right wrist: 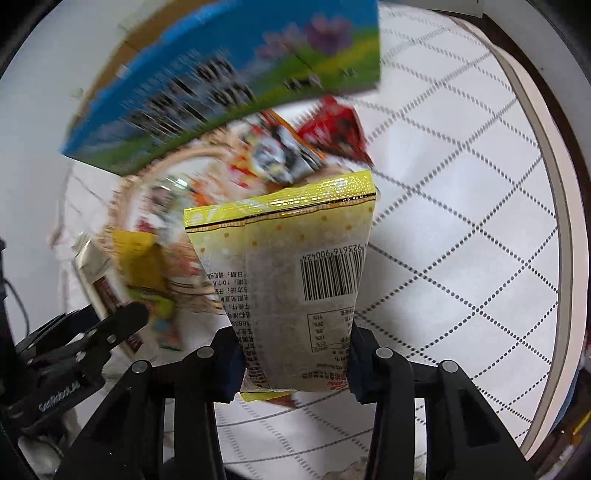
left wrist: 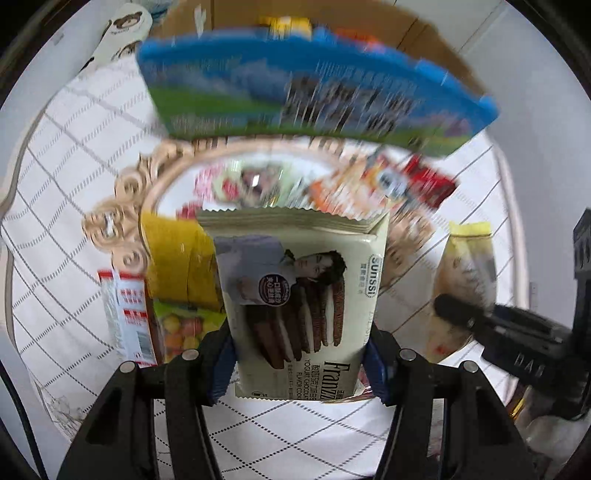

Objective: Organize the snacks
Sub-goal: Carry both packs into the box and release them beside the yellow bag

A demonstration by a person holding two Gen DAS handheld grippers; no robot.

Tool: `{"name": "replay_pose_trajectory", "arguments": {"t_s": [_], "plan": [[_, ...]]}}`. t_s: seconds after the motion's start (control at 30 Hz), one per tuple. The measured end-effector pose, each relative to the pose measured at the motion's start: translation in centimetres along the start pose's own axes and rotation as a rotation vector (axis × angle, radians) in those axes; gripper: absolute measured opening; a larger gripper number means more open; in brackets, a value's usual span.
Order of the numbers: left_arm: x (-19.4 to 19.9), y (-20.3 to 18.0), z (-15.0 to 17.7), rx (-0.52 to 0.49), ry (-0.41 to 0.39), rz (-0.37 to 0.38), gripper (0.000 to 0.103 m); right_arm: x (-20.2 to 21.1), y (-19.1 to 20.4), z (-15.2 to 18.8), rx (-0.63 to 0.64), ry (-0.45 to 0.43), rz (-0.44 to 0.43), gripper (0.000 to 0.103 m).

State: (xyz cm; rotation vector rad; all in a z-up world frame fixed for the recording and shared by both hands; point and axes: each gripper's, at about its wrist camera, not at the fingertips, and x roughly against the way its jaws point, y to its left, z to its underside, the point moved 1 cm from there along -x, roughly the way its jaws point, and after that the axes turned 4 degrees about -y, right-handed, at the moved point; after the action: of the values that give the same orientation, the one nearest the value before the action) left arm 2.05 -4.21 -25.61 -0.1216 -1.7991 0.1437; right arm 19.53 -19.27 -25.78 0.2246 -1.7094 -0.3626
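In the left wrist view my left gripper [left wrist: 301, 363] is shut on a cream chocolate-wafer packet [left wrist: 295, 295], which hangs above the table. In the right wrist view my right gripper [right wrist: 295, 363] is shut on a pale yellow snack pouch [right wrist: 291, 266] with a barcode, also lifted. Each gripper shows in the other's view: the right one [left wrist: 458, 308] with its pouch [left wrist: 465, 266] at the right edge, the left one [right wrist: 129, 317] at the lower left. Below lies a round plate [left wrist: 147, 199] with a scrolled gold rim, holding several blurred snack packets [left wrist: 369, 188].
A blue and green box [left wrist: 295, 88] [right wrist: 207, 85] stands behind the plate, a brown cardboard box [left wrist: 424, 33] beyond it. A yellow bag [left wrist: 177, 258], a candy packet [left wrist: 181, 325] and a red-white carton [left wrist: 129, 314] lie at the plate's left. A white quilted cloth [right wrist: 461, 221] covers the table.
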Motion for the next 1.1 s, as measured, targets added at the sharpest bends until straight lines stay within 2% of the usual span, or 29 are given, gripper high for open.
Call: {"name": "replay_pose_trajectory", "arguments": {"t_s": [0.03, 0.17, 0.3, 0.4, 0.5, 0.63, 0.77, 0.83, 0.87, 1.0, 1.03, 1.1], "plan": [[1.1, 0.2, -1.2, -0.003, -0.015, 0.014, 0.056, 0.8, 0.2, -0.6, 0.006, -0.013, -0.016, 0.046], [6.5, 1.3, -11.2, -0.004, -0.065, 0.060, 0.056, 5.4, 1.0, -3.6, 0.019, -0.091, -0.089, 0.046], [7.9, 0.5, -17.0, -0.017, -0.122, 0.064, 0.056, 9.3, 2.3, -8.7, 0.039, -0.162, -0.142, 0.046], [8.7, 0.8, -21.2, -0.032, -0.146, 0.046, 0.056, 10.1, 3.4, -14.3, 0.070, -0.210, -0.116, 0.046], [8.0, 1.7, -26.2, -0.038, -0.141, 0.007, 0.056, 8.9, 3.7, -19.9, 0.075, -0.215, -0.068, 0.046], [4.8, 3.6, -31.8, -0.033, -0.086, -0.046, 0.056, 5.3, 3.3, -27.1, 0.070, -0.164, 0.002, 0.046], [1.0, 6.0, -36.2, -0.012, -0.035, -0.096, 0.057, 1.9, 2.8, -31.7, 0.059, -0.119, 0.052, 0.046], [-0.5, 6.9, -37.6, 0.001, -0.010, -0.107, 0.057, 0.1, 2.4, -33.5, 0.055, -0.103, 0.076, 0.046], [-1.2, 7.5, -38.2, 0.000, 0.030, -0.098, 0.057, -0.7, 2.2, -34.2, 0.049, -0.091, 0.081, 0.046], [-3.5, 8.7, -39.7, 0.015, 0.061, -0.119, 0.057, -4.2, 1.4, -36.2, 0.042, -0.034, 0.100, 0.047], [-4.0, 8.8, -39.9, 0.017, 0.071, -0.122, 0.058, -4.9, 1.3, -36.6, 0.035, -0.018, 0.104, 0.048], [-4.7, 9.1, -40.1, 0.028, 0.088, -0.103, 0.058, -5.8, 1.1, -36.7, 0.036, -0.015, 0.118, 0.069]]}}
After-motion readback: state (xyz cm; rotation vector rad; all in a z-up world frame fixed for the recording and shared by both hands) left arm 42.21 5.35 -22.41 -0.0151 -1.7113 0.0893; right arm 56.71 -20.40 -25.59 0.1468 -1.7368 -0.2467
